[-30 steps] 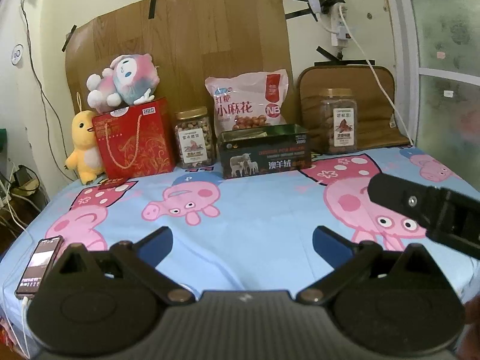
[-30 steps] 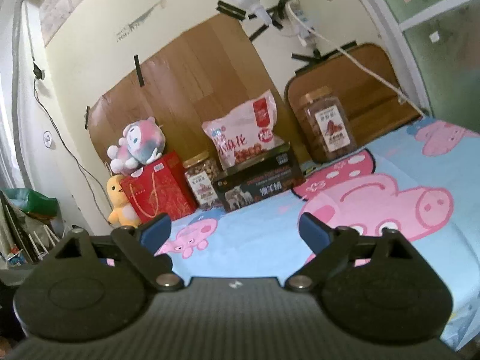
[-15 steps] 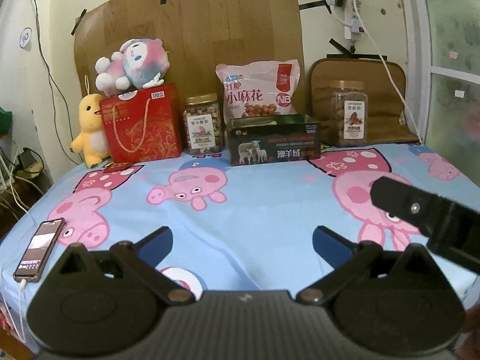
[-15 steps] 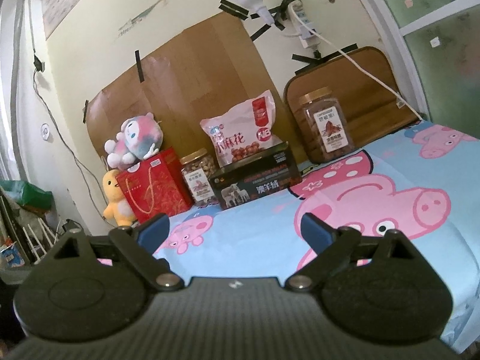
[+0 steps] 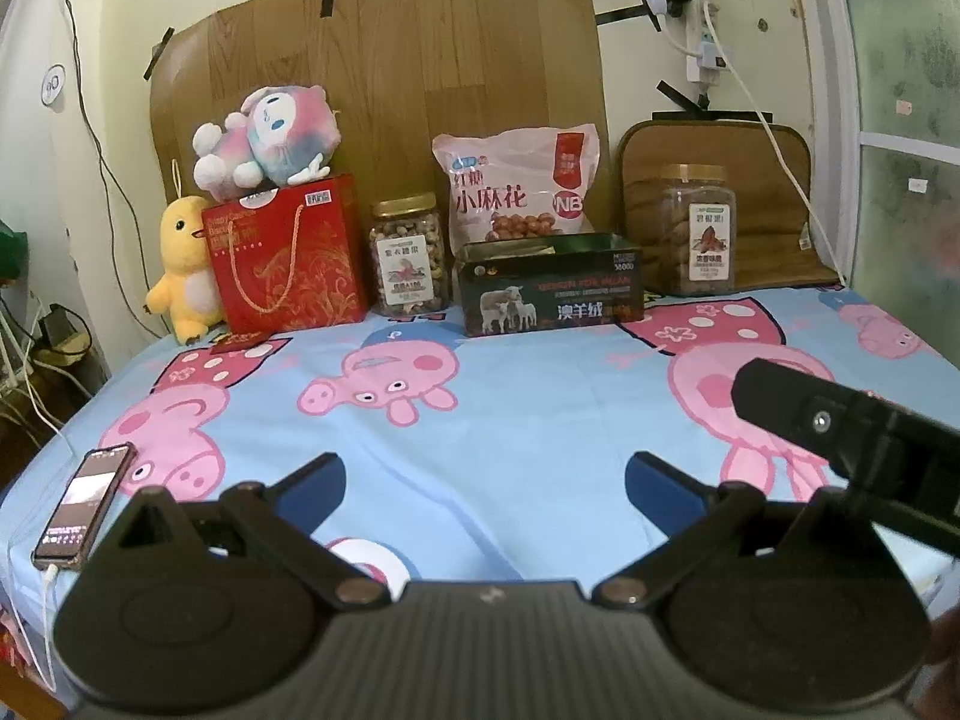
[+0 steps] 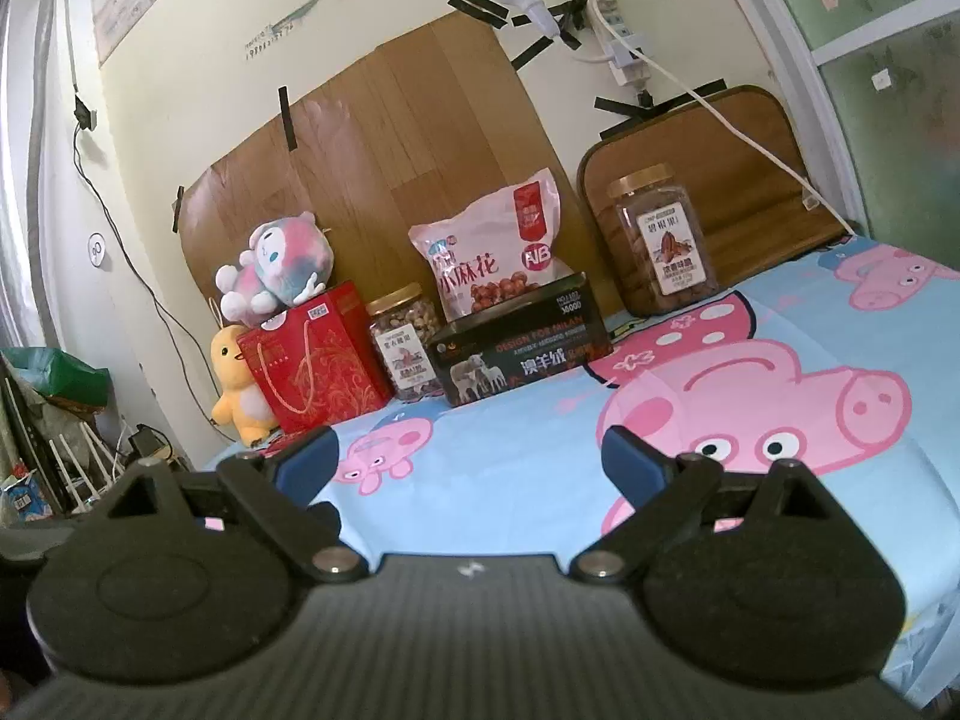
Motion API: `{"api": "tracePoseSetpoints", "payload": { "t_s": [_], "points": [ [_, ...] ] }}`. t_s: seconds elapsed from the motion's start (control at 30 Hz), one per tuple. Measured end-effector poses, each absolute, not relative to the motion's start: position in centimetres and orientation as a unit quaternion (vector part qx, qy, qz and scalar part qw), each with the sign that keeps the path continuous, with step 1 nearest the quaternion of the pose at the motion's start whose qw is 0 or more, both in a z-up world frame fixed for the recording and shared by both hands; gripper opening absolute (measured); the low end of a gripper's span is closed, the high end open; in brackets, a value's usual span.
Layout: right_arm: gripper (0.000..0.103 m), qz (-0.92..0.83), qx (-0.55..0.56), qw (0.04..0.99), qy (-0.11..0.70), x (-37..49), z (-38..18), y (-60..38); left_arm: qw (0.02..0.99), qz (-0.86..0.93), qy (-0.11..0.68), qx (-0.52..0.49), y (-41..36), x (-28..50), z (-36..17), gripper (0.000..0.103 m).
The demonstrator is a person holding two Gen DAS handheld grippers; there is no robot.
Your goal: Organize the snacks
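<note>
Snacks line the back of the bed against the wall. From left: a red gift bag, a small nut jar, a pink snack pouch standing behind a dark open box, and a tall nut jar at the right. My left gripper is open over the sheet, far from the snacks, holding nothing. My right gripper is open and empty too; its black body shows at the right of the left wrist view.
A pink plush lies on the gift bag, with a yellow duck plush beside it. A phone on a cable rests at the bed's left edge. The cartoon-pig sheet spreads between the grippers and the snacks. A power strip cord hangs at right.
Both cameras have drawn back and risen slightly, so the snack row looks a little farther and lower. Both grippers stay open and nothing on the bed moved.
</note>
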State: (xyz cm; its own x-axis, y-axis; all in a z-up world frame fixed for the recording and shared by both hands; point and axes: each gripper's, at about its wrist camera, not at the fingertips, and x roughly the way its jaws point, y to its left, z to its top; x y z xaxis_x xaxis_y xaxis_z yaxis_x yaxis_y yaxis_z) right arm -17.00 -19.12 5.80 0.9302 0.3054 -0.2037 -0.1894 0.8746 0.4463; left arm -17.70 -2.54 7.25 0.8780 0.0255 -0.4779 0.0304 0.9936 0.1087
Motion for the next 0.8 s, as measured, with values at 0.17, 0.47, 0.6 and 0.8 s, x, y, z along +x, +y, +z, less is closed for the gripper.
{"api": "tracePoseSetpoints", "payload": {
  "t_s": [0.17, 0.47, 0.6, 0.8],
  "points": [
    [0.096, 0.129, 0.215, 0.958, 0.137, -16.97, 5.72, -19.11, 0.967, -0.006, 0.249, 0.056, -2.59, -17.77, 7.19, 0.103],
    [0.096, 0.126, 0.212, 0.958, 0.144, -16.91, 5.5, -19.12, 0.966, -0.01, 0.251, 0.052, -2.68, -17.77, 7.06, 0.103],
    [0.096, 0.125, 0.213, 0.959, 0.139, -17.1, 5.58, -19.23, 0.966, -0.007, 0.253, 0.056, -2.83, -17.86, 6.98, 0.103],
    [0.096, 0.126, 0.214, 0.958, 0.14, -17.08, 5.53, -19.35, 0.966, -0.01, 0.251, 0.053, -2.93, -18.03, 7.04, 0.103]
  ]
}}
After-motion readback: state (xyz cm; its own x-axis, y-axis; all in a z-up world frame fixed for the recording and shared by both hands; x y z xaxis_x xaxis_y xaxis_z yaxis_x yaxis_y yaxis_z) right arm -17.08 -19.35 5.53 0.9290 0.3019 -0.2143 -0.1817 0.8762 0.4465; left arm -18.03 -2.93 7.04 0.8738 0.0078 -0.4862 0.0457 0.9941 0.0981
